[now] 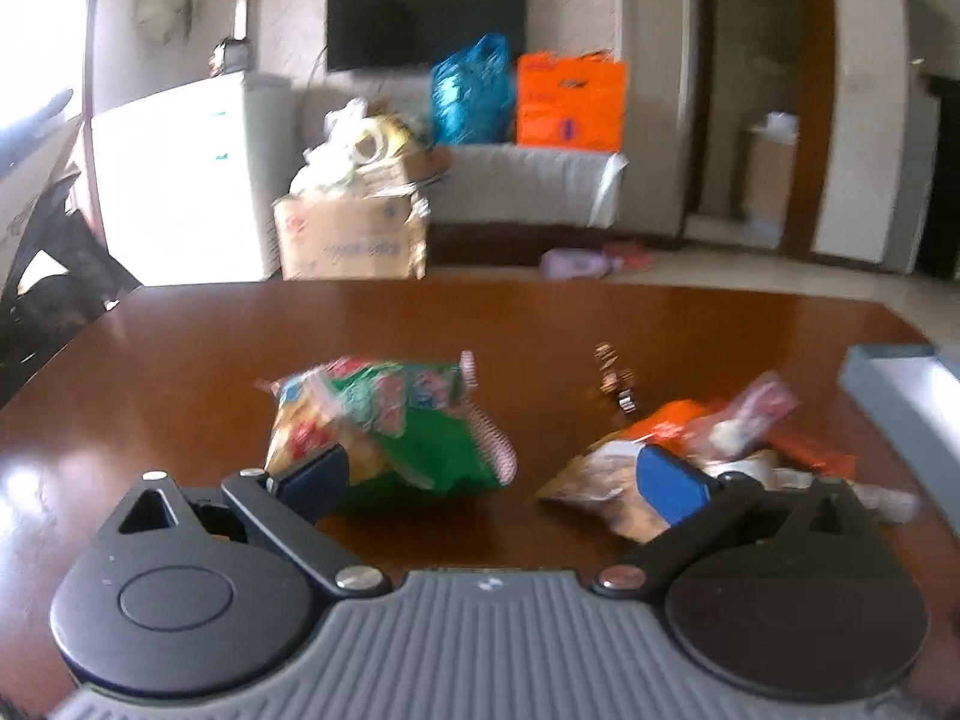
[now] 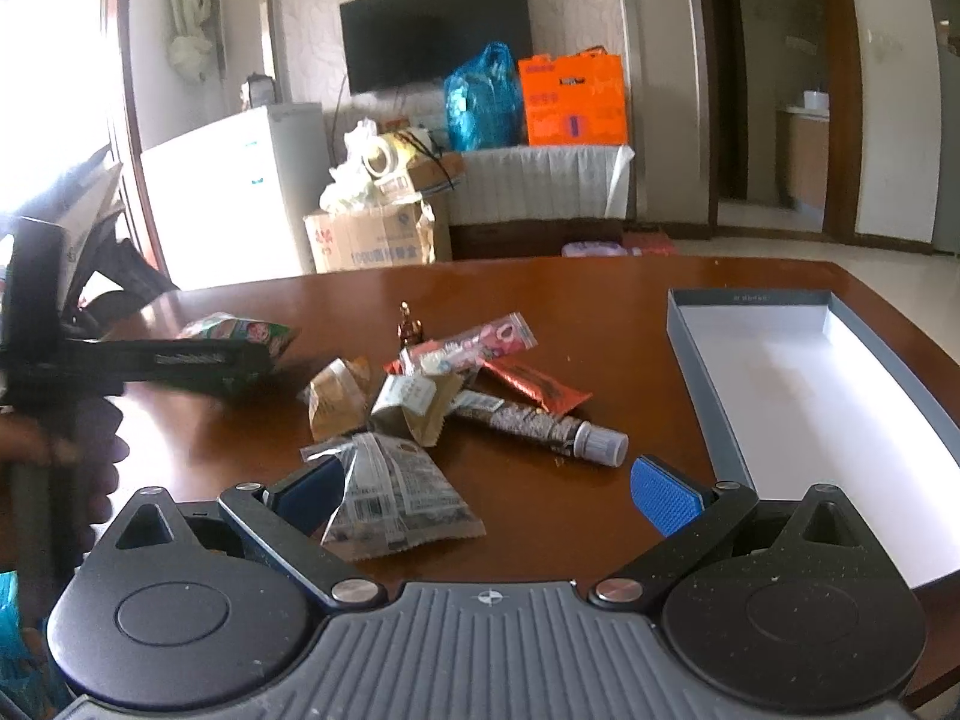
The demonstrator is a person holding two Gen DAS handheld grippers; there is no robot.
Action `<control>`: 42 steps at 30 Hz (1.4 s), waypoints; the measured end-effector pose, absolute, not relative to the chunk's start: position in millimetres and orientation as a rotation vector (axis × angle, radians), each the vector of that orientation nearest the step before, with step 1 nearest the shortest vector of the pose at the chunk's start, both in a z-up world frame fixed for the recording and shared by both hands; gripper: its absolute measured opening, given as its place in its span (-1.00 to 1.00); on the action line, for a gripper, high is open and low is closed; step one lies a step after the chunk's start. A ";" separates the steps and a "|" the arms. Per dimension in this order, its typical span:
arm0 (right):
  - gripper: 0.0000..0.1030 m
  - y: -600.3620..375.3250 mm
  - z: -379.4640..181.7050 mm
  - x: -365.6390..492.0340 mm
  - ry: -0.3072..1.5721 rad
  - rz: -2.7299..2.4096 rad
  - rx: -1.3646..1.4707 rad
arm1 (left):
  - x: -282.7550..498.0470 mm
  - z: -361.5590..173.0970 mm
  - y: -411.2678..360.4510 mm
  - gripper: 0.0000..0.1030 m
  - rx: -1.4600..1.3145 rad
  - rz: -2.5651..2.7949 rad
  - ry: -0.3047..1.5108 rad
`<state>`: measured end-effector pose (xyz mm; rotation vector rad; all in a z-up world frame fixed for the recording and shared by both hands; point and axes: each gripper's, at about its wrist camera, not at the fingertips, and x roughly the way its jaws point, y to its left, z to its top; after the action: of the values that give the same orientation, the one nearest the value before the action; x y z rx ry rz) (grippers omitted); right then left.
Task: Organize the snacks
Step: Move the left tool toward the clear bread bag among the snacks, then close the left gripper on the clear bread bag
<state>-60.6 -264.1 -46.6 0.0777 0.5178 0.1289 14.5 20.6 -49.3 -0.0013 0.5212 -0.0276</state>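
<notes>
A home living room: a black flat-screen television (image 2: 437, 30) hangs on the wallpapered wall above a pale cushioned sofa (image 2: 543, 183), beside a small white refrigerator (image 2: 240, 192) and a glossy brown wooden table (image 2: 600, 294).

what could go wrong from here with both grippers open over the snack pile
The clear triangular packet lies against the right gripper's left finger, so closing may only nudge it. The tube with its round cap could roll. The left gripper hangs between the green bag and the pile, so it may close on neither.
</notes>
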 end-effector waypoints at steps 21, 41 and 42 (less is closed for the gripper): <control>1.00 -207.3 -78.8 -33.0 0.530 0.265 -0.226 | 36.2 -92.6 -22.6 1.00 0.116 -0.165 0.571; 0.97 -204.2 -91.1 -11.9 0.575 0.307 -0.178 | 58.7 -102.9 -28.7 0.80 0.051 -0.159 0.616; 0.85 -203.3 -93.5 -9.3 0.585 0.313 -0.180 | 58.8 -103.3 -29.4 0.78 0.052 -0.163 0.615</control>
<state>-9.3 -203.3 -93.5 -0.1799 0.5852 0.3131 58.8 -29.4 -103.3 0.0517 0.6151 -0.1634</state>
